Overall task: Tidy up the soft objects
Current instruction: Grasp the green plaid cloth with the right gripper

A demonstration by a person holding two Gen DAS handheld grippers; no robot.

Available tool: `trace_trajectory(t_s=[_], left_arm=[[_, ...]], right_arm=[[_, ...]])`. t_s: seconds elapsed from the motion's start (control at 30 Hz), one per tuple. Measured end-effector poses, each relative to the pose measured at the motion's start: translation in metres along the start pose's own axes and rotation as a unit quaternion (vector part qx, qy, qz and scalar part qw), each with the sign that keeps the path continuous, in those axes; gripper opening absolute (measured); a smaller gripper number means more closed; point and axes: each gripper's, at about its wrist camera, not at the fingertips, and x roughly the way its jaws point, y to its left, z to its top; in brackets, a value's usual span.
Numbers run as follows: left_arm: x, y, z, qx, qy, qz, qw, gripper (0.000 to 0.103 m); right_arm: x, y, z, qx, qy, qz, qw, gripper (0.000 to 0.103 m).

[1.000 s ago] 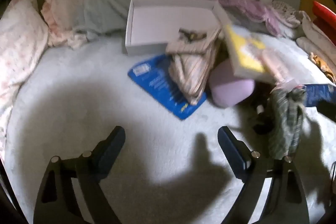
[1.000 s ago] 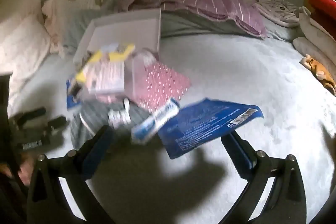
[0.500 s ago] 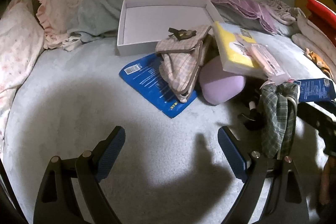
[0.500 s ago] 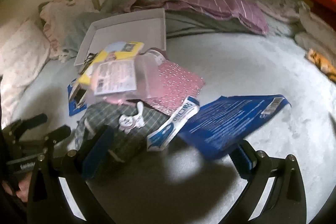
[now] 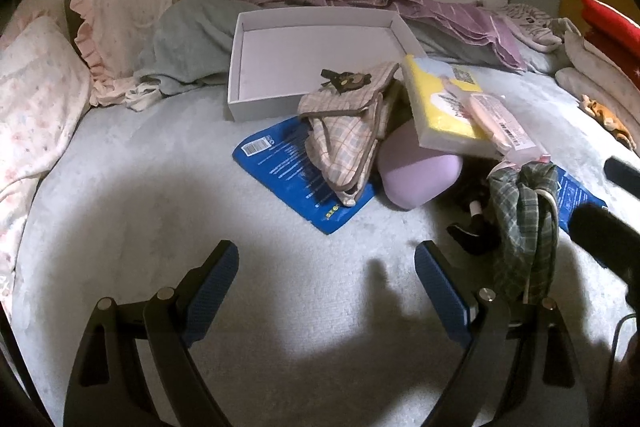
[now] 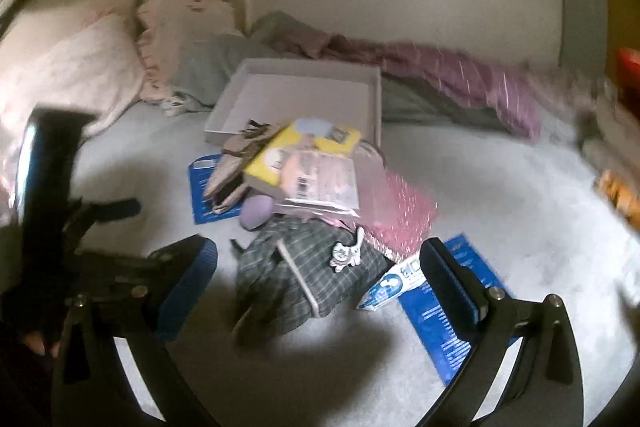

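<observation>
A heap of soft things lies on the grey bed cover by an empty white box [image 5: 316, 55] [image 6: 304, 95]. It holds a pink plaid pouch [image 5: 348, 135], a lilac cushion [image 5: 420, 175] [image 6: 258, 213], a green plaid cloth [image 5: 524, 219] [image 6: 304, 279], a yellow pack [image 5: 444, 107] [image 6: 304, 151] and a pink packet [image 6: 324, 183]. My left gripper [image 5: 326, 281] is open and empty, short of the heap. My right gripper [image 6: 320, 277] is open and empty, with the green plaid cloth between its fingers' line of sight.
Blue flat packets lie under the heap [image 5: 296, 171] and by the right gripper [image 6: 452, 307]. Pillows [image 5: 36, 99] and a pink frilled cushion [image 5: 120, 27] line the left. Grey and purple clothes [image 5: 400, 7] lie along the wall. An orange toy [image 5: 606, 115] lies far right.
The right gripper has swung left and closer, so the green plaid cloth now sits between its fingers. The left view has steadied and shifted slightly; its gripper stays open.
</observation>
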Motion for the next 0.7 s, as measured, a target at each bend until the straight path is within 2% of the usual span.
trace_trajectory(t_s=[0.07, 0.2, 0.37, 0.53, 0.7], left_arm=[[0.002, 0.002, 0.000, -0.004, 0.006, 0.001, 1.0000, 0.091], [0.006, 0.005, 0.000, -0.009, 0.013, 0.002, 0.9999, 0.091], [0.009, 0.005, -0.001, -0.009, 0.018, 0.001, 0.9998, 0.091], [0.009, 0.005, -0.002, -0.008, 0.016, 0.002, 0.9998, 0.091], [0.010, 0.008, -0.003, -0.017, 0.015, -0.008, 0.9997, 0.090]], right_arm=[[0.007, -0.010, -0.008, 0.026, 0.008, 0.006, 1.000, 0.098], [0.012, -0.005, -0.013, 0.022, 0.023, 0.004, 0.999, 0.083], [0.007, 0.004, -0.015, -0.003, 0.012, -0.002, 1.000, 0.083], [0.010, 0.003, -0.014, -0.003, 0.015, 0.002, 1.000, 0.083], [0.016, 0.011, -0.006, 0.003, 0.017, -0.009, 1.000, 0.077]])
